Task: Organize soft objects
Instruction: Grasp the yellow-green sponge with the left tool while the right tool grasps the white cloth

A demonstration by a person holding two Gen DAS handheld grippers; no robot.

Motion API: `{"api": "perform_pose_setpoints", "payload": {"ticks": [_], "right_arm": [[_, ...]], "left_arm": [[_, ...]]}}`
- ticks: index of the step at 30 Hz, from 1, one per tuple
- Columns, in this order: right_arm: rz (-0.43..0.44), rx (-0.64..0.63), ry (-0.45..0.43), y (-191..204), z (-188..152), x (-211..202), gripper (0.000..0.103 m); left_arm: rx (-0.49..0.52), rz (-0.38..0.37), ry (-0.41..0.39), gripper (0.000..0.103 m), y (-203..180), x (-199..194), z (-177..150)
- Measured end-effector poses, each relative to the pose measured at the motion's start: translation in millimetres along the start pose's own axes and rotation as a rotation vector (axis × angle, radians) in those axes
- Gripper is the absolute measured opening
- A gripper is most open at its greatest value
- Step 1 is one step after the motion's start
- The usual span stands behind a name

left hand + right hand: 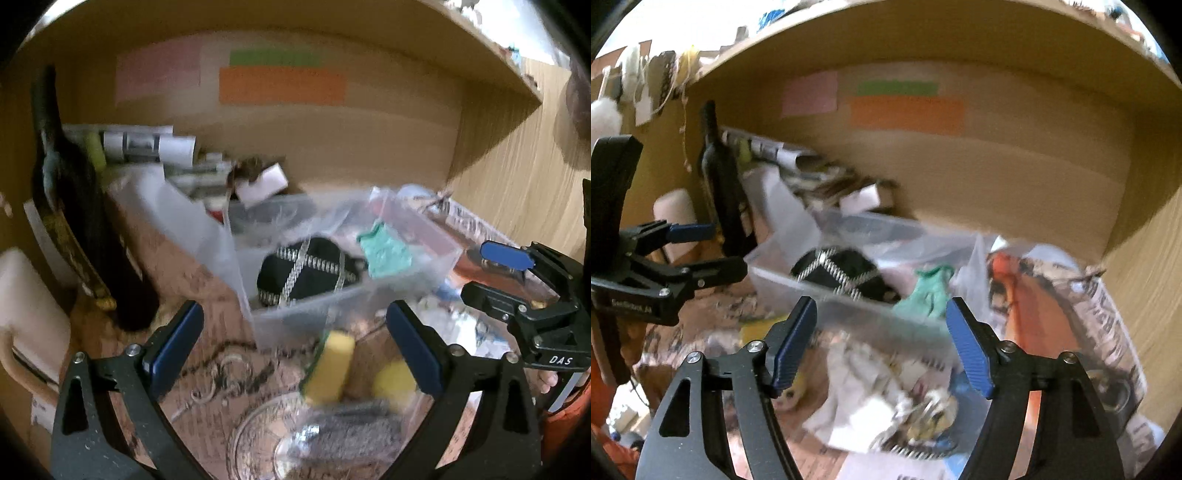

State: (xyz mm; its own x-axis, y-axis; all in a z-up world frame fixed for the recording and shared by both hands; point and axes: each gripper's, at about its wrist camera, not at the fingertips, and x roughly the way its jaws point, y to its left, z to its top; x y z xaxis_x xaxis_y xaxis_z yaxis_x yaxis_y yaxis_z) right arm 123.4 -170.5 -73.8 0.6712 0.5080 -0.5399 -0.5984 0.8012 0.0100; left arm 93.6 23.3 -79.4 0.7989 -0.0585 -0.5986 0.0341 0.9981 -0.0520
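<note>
Item: clear plastic bin [295,314] at my 12 o'clock on the worktop, holding a black pouch [306,273] and a green cloth [386,253]. My left gripper [295,339] and right gripper [882,343]: jaws spread, empty. Yellow sponge [330,365] beneath left.

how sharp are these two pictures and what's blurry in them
Left wrist view: the left gripper is sharp, but the clear bin and yellow sponge are motion-smeared. Right wrist view: the right gripper is crisp, the bin and green cloth streaked; both bend at the edges.
</note>
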Motion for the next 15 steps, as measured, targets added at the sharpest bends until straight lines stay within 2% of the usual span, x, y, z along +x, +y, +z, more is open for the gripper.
{"api": "perform_pose_setpoints", "payload": {"ticks": [7,11,14,15], "right_arm": [[0.016,0.039,0.099,-1.5,-26.9,16.2,0.070],[0.024,0.073,0.154,-7.8,-37.7,27.5,0.069],[0.036,0.089,0.176,-10.2,-41.6,31.8,0.068],[0.037,0.087,0.177,-8.8,-43.0,32.4,0.062]], "left_arm": [[-0.032,0.001,0.093,0.100,2.4,24.6,-26.1],[-0.033,-0.024,0.126,0.100,-1.9,35.9,-34.7],[-0.023,-0.046,0.138,0.086,-6.8,40.8,-35.9],[-0.020,-0.059,0.146,0.081,-8.3,42.9,-35.9]]}}
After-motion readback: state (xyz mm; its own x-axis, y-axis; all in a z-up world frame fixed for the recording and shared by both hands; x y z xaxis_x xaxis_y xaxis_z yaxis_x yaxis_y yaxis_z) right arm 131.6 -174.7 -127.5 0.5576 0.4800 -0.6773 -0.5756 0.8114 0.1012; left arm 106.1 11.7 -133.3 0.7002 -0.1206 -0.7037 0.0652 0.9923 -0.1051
